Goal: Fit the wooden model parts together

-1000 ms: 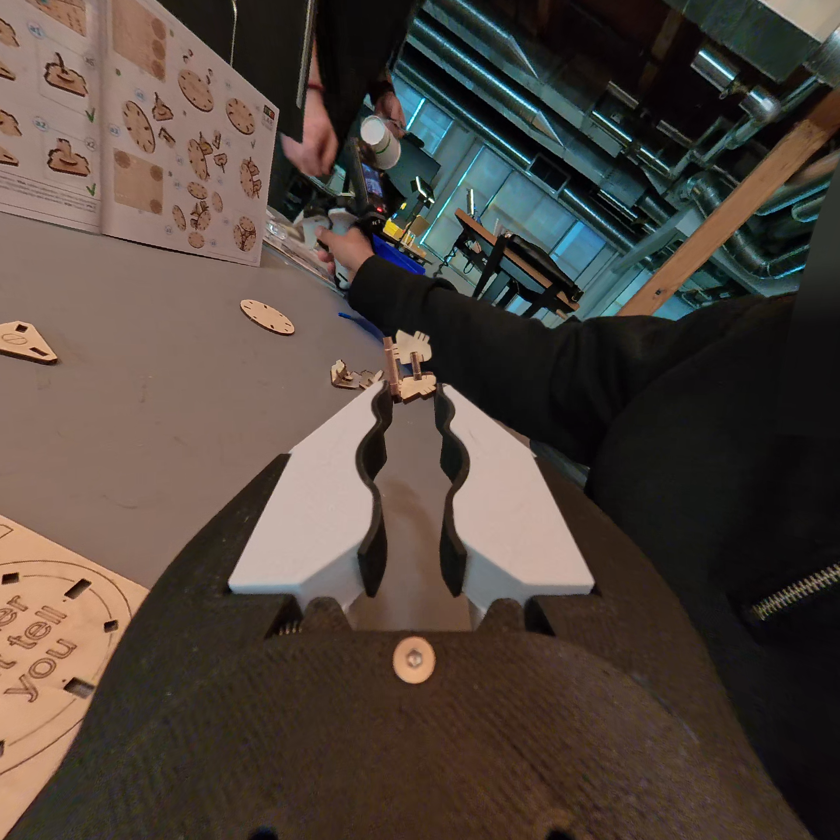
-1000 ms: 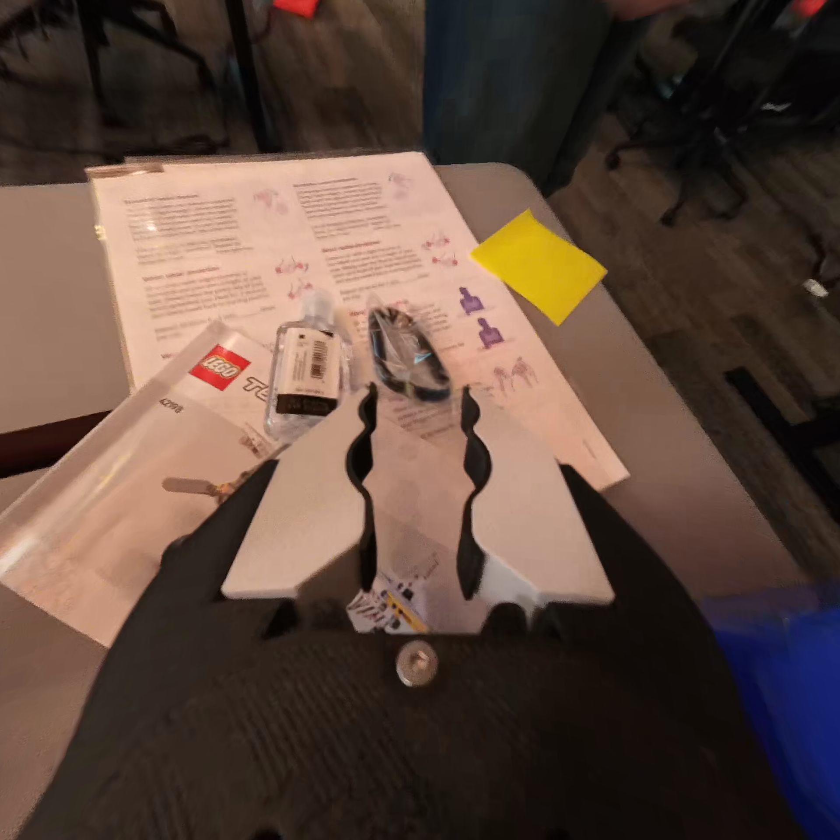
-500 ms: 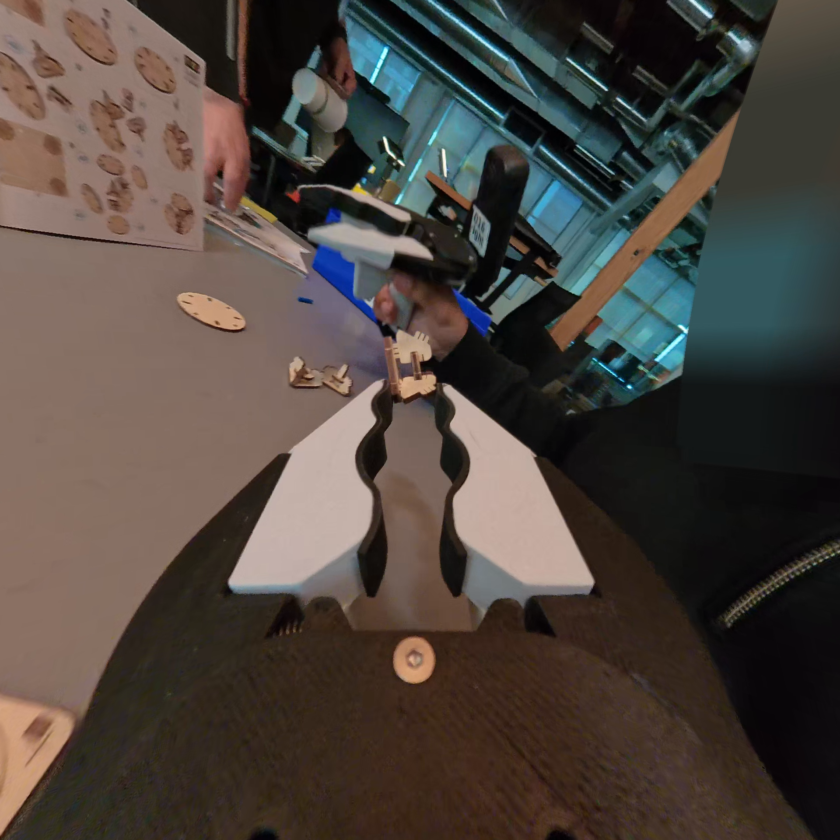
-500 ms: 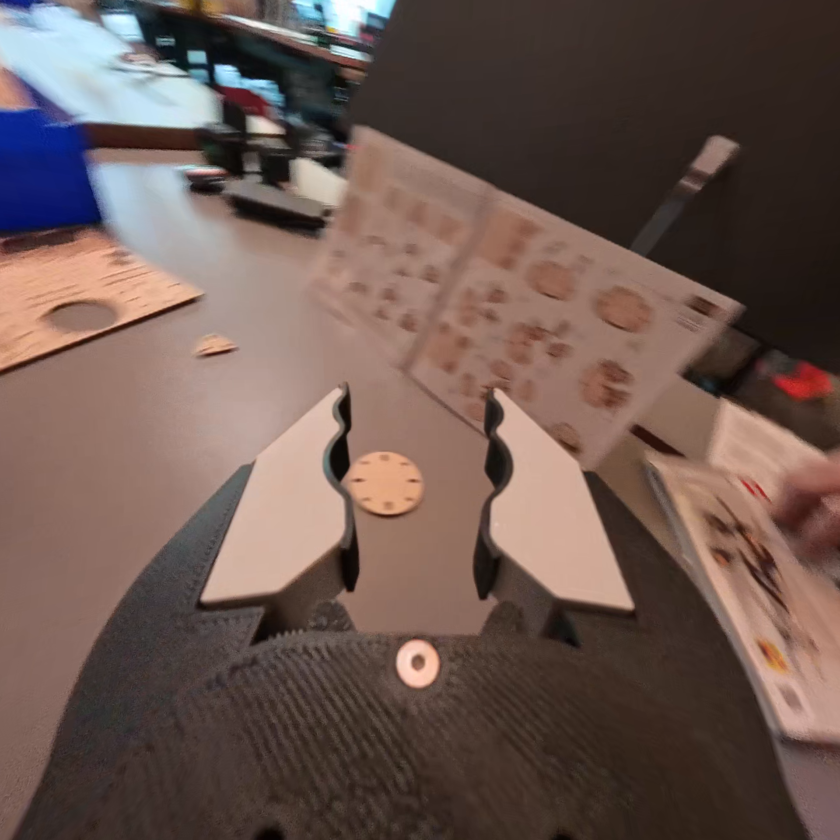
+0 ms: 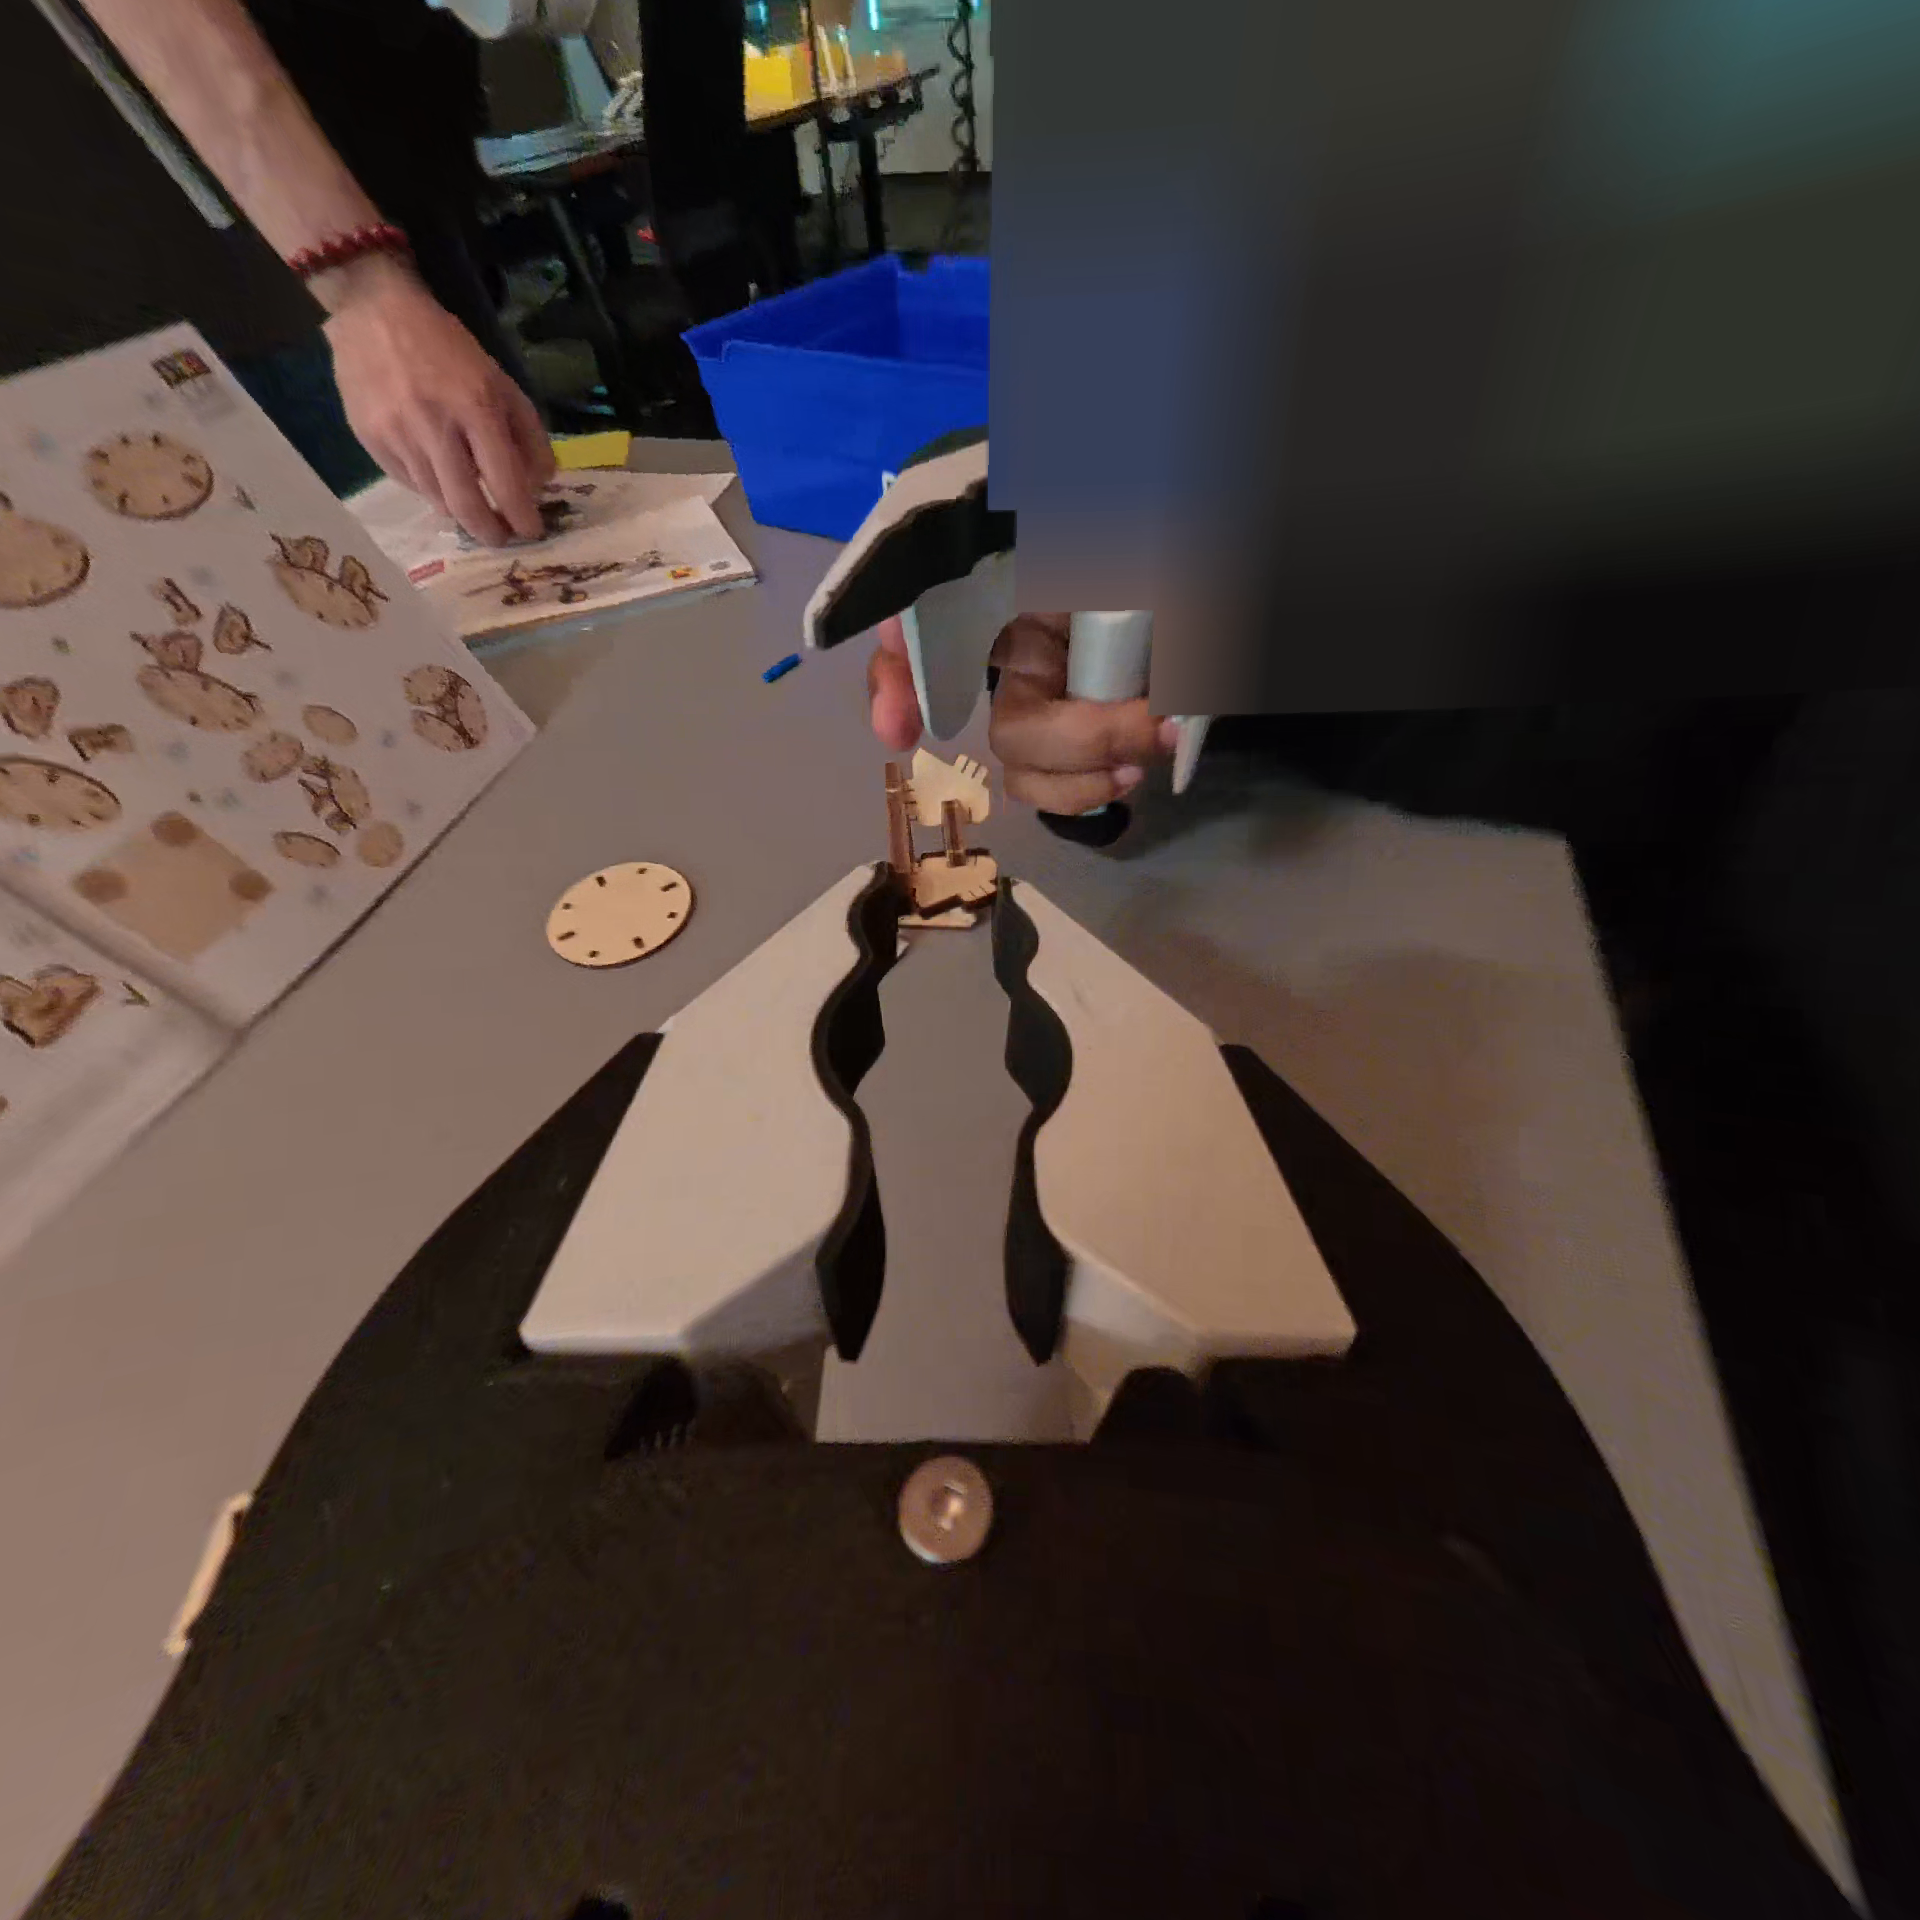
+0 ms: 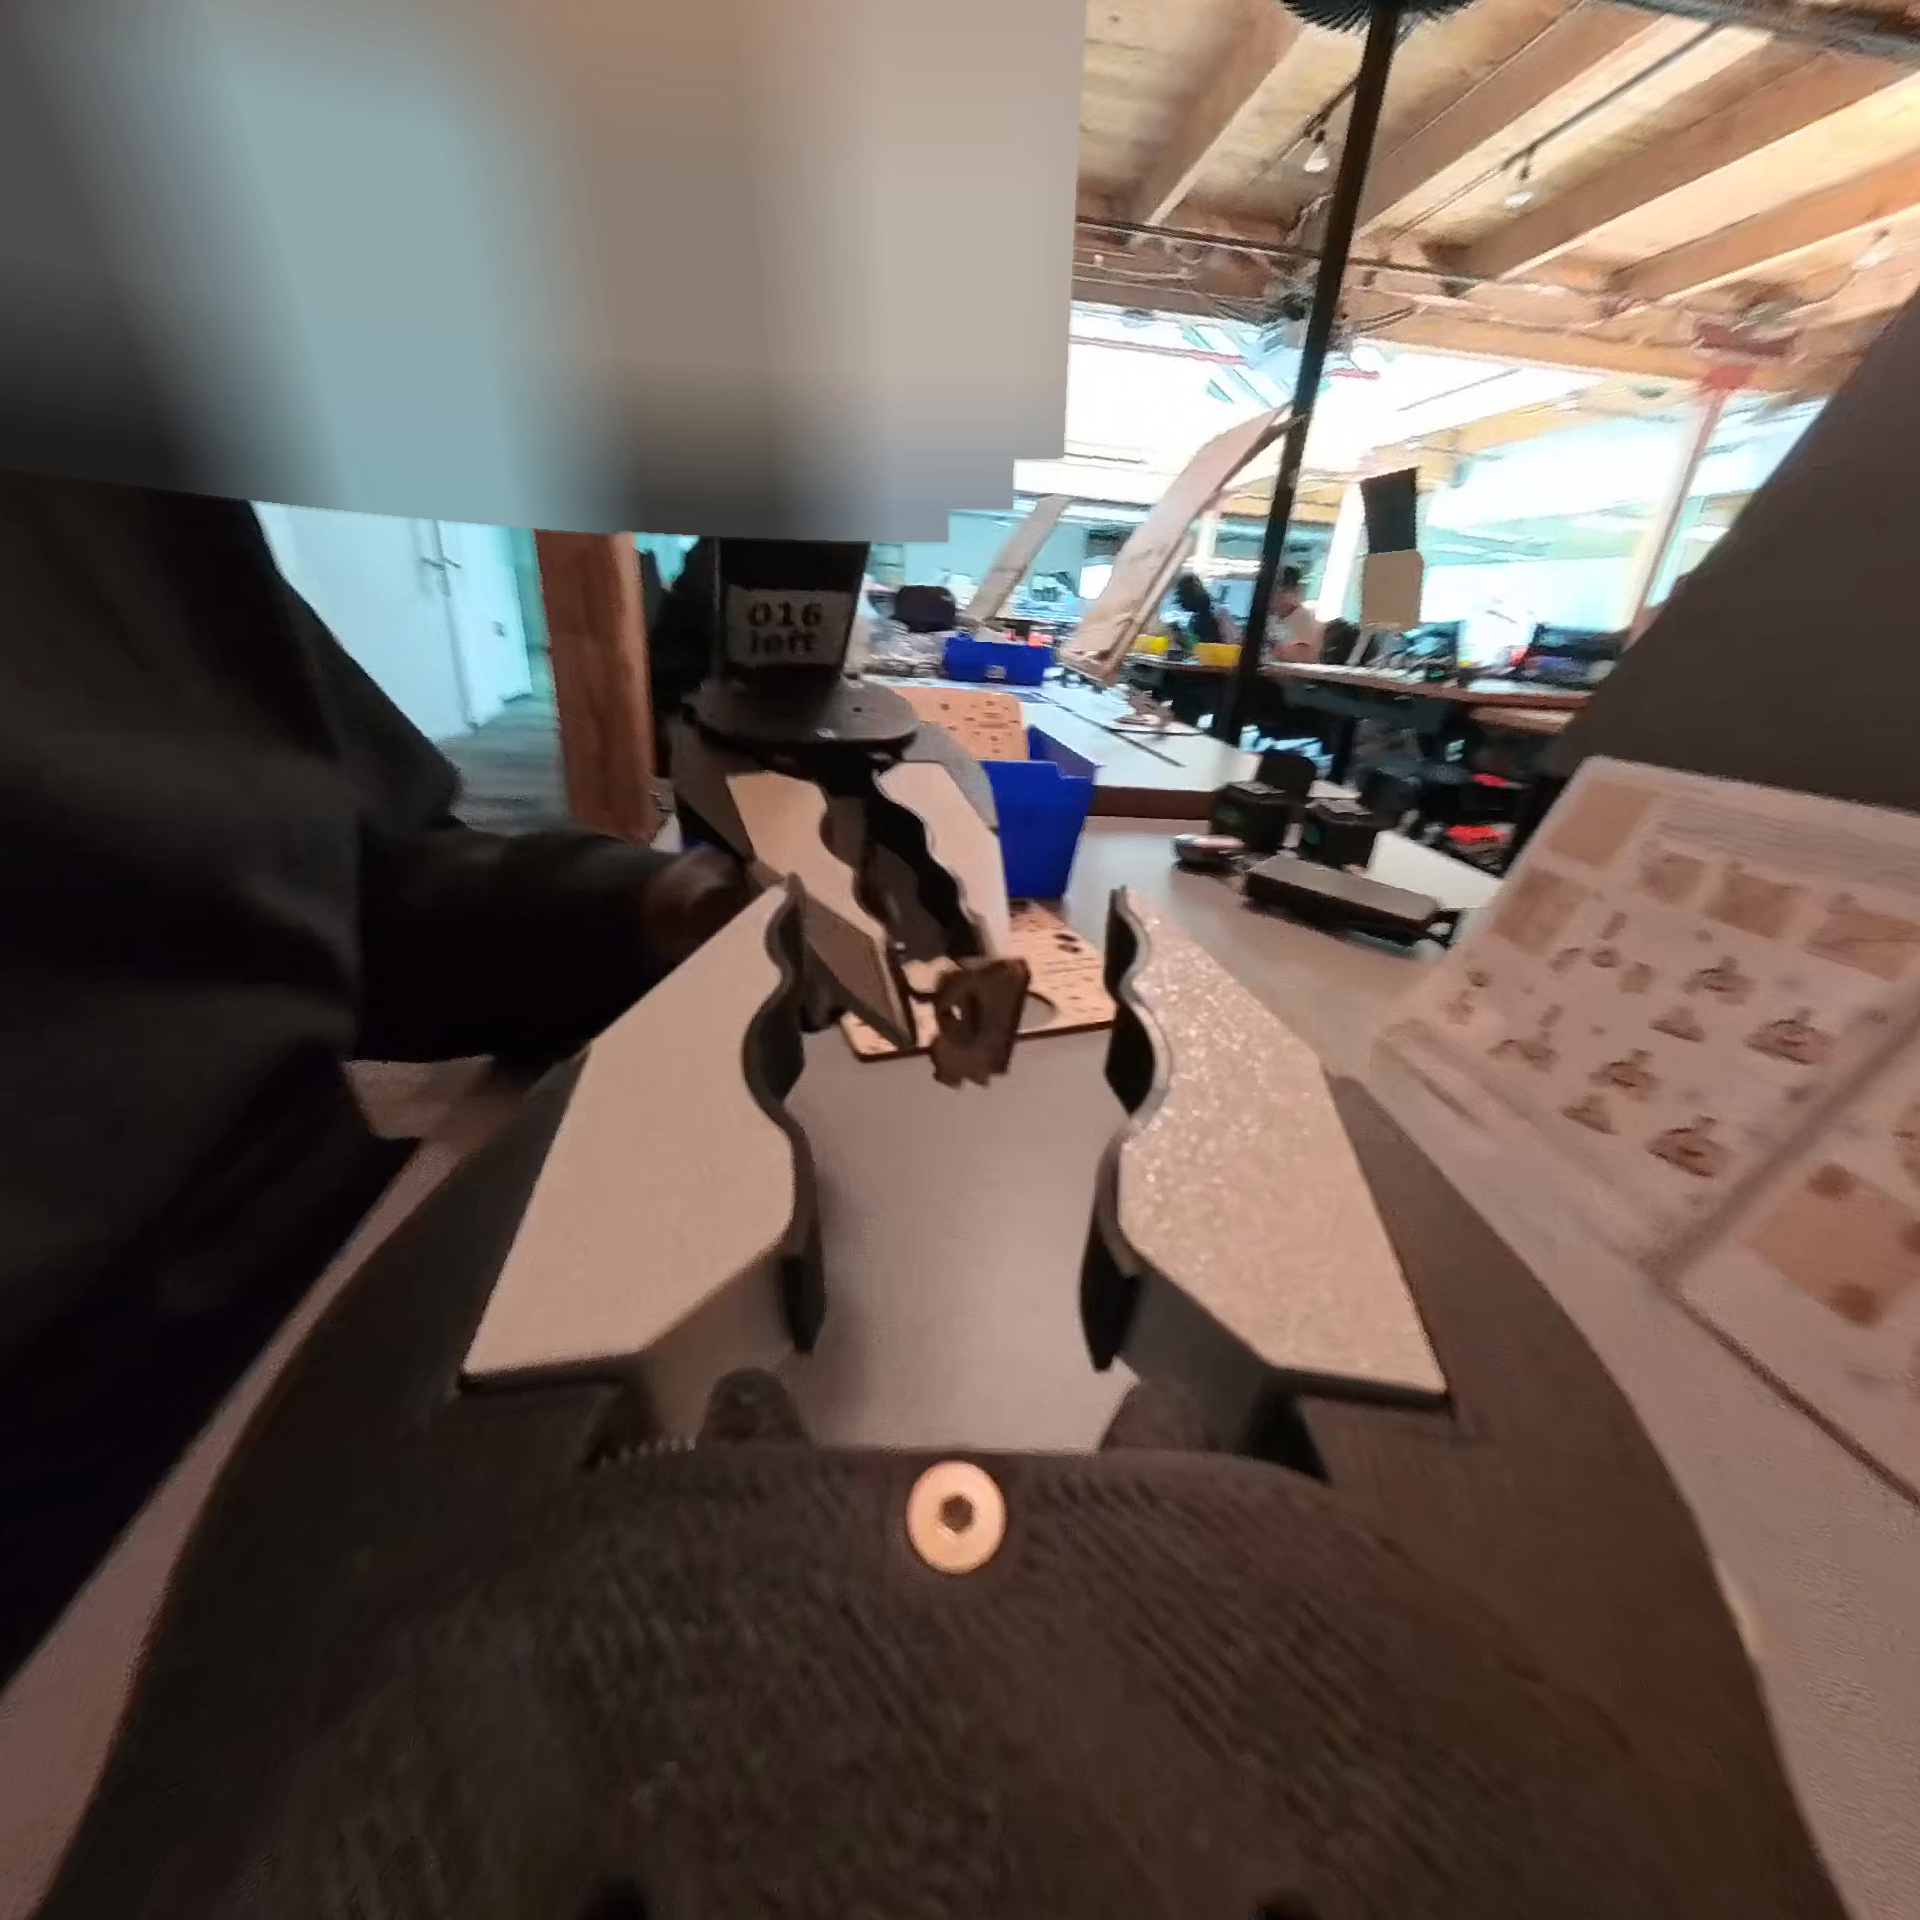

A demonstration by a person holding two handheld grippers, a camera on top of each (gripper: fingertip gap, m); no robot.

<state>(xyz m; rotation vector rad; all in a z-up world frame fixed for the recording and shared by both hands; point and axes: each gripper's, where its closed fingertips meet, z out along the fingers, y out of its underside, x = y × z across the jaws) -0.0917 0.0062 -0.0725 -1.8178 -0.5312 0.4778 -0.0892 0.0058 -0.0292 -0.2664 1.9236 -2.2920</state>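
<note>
Left wrist view, wooden assembly [image 5: 940, 868] between fingers [image 5: 868, 914]

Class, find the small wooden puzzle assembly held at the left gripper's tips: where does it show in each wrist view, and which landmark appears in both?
Left wrist view: wooden assembly sits centre, at this gripper's fingertips.
Right wrist view: wooden assembly centre, held by the far gripper, between this gripper's open fingers.
Shared landmark: propped instruction sheet, left there, right here.

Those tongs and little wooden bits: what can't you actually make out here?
- Right tongs, left wrist view: a blur patch covers most of them.
- Wooden assembly in the left tongs: too small to identify.
- Booklet, right wrist view: blurred, cut by the edge.
- Wooden sheet: partly behind the tongs.
</note>
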